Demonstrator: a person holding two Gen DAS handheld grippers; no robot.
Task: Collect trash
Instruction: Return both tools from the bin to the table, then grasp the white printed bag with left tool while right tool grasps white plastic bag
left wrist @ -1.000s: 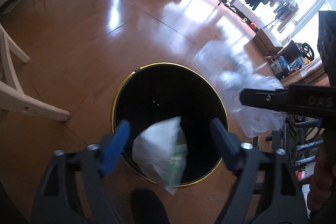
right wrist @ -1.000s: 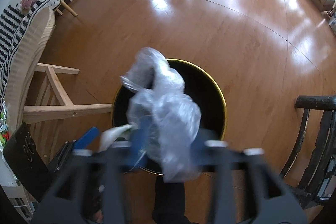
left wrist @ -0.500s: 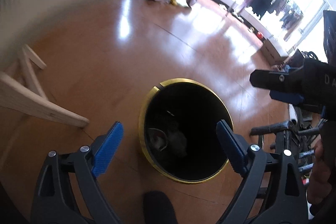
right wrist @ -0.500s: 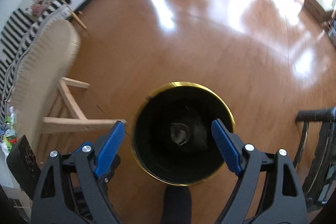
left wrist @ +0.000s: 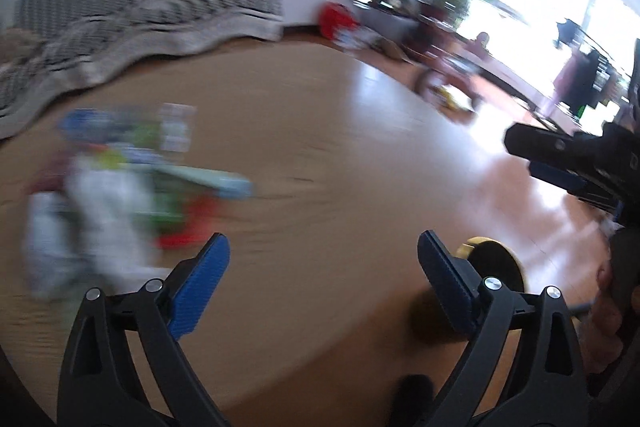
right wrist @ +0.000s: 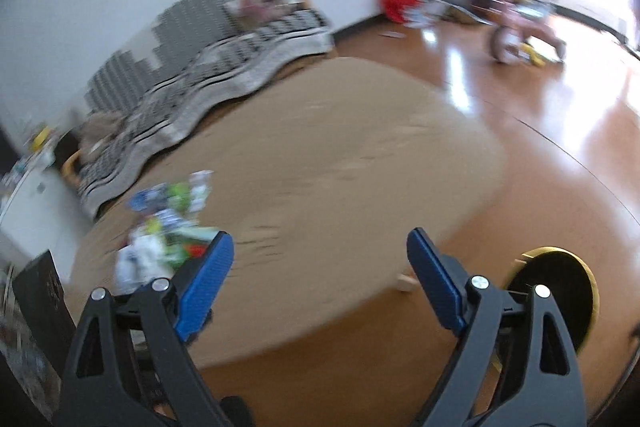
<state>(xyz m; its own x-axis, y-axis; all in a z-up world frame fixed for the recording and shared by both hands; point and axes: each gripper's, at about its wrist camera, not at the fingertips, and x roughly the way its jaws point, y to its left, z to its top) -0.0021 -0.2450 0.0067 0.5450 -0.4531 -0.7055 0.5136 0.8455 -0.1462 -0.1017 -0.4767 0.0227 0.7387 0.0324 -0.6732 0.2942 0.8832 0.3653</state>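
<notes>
Both views are motion-blurred. A pile of trash wrappers [left wrist: 120,195] lies on the left part of a round tan table [left wrist: 320,167]; it also shows in the right wrist view [right wrist: 168,239]. My left gripper [left wrist: 320,283] is open and empty above the table's near edge. My right gripper [right wrist: 318,279] is open and empty over the table's near edge, and shows at the right of the left wrist view [left wrist: 560,163]. The black bin with a gold rim [right wrist: 560,291] stands on the floor at lower right, also seen in the left wrist view [left wrist: 496,263].
A striped blanket on a couch [right wrist: 208,75] lies behind the table. A pink tricycle [right wrist: 524,27] and a red item [right wrist: 396,3] stand on the wood floor far back. A dark box [right wrist: 40,299] sits at the left edge.
Both grippers let their trash go into the bin, then swung up and away from the bin toward the table. The bin has slid to the lower right of both views.
</notes>
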